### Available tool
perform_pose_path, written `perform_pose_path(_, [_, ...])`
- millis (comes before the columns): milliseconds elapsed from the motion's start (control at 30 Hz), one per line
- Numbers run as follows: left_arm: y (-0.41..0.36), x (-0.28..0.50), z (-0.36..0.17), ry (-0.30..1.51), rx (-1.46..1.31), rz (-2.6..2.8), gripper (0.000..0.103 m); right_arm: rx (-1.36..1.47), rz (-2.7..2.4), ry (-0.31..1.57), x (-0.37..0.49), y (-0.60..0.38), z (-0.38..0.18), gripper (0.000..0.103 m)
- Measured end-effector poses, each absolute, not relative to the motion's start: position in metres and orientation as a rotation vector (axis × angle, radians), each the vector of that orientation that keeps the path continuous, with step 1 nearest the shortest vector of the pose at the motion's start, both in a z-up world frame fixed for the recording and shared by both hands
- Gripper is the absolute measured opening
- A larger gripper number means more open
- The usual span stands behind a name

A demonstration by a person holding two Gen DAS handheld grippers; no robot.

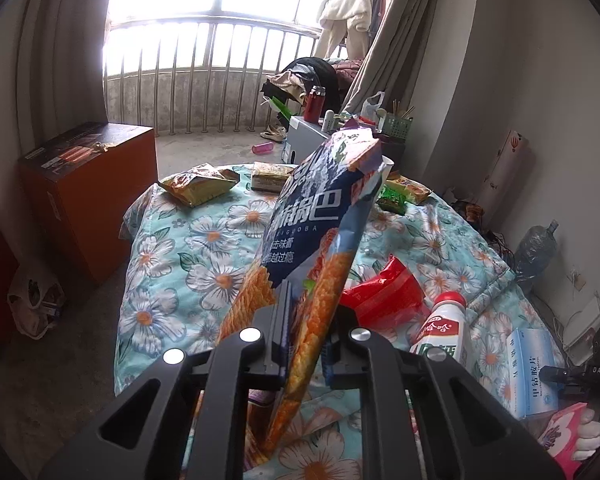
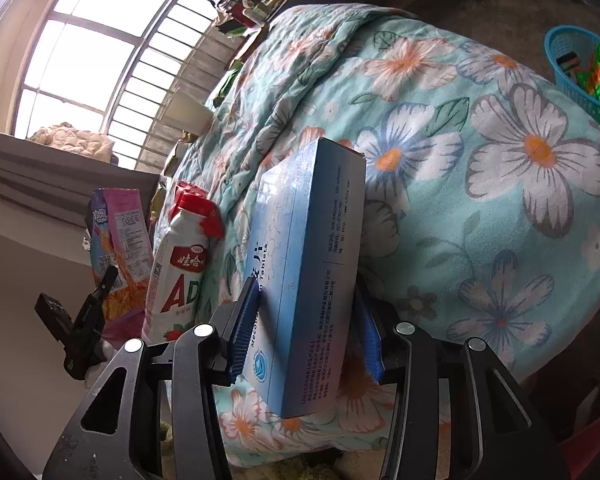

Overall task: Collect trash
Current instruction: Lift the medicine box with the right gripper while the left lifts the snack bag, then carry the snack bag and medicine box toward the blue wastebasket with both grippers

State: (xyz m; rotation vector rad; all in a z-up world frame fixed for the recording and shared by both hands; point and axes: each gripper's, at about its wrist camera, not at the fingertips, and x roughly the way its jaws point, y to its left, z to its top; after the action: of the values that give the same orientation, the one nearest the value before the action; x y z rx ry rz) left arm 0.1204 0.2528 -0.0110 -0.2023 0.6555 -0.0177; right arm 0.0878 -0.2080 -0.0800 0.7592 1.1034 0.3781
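In the left wrist view, my left gripper (image 1: 305,320) is shut on the lower end of a tall blue and orange snack bag (image 1: 320,216), which stands upright above the flowered bedspread (image 1: 204,264). To its right lie a red wrapper (image 1: 384,292), a white milk-drink bottle (image 1: 444,328) and a light blue medicine box (image 1: 534,372). In the right wrist view, that medicine box (image 2: 312,264) stands on edge between the blue pads (image 2: 246,328) of my right gripper (image 2: 306,332), and both pads touch its sides. The bottle (image 2: 180,272) and the held snack bag (image 2: 118,248) are at the left.
At the far end of the bedspread lie a yellow snack packet (image 1: 198,186), a flat packet (image 1: 270,176) and green packets (image 1: 400,196). An orange carton (image 1: 88,196) stands on the floor to the left. A blue basket (image 2: 580,72) sits beyond the bedspread.
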Motion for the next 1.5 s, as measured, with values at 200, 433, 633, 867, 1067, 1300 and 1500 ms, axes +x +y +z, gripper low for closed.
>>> perform_pose_path(200, [0.261,0.117,-0.004,0.636,-0.218,0.012,0.006,0.826,0.41,1.073,0.083,-0.216,-0.08,0.034])
perform_pose_path(433, [0.257,0.108,0.009,0.596,-0.204,0.027,0.002,0.884,0.447,1.023,0.074,-0.233,-0.074,0.031])
perform_pose_path(633, [0.255,0.099,0.027,0.548,-0.203,0.032,0.001,0.917,0.469,0.983,0.068,-0.245,-0.069,0.031])
perform_pose_path(867, [0.237,0.086,0.06,0.469,-0.172,-0.007,0.001,0.935,0.479,0.923,0.063,-0.261,-0.053,0.031])
perform_pose_path(1067, [0.207,0.076,0.097,0.374,-0.132,-0.079,0.001,0.935,0.474,0.853,0.052,-0.275,-0.039,0.031])
perform_pose_path(1300, [0.145,0.076,0.125,0.316,-0.093,-0.228,0.001,0.956,0.439,0.731,0.033,-0.306,-0.013,0.03])
perform_pose_path(1500, [0.068,0.087,0.131,0.325,-0.084,-0.405,0.001,0.985,0.375,0.624,0.007,-0.346,-0.001,0.03])
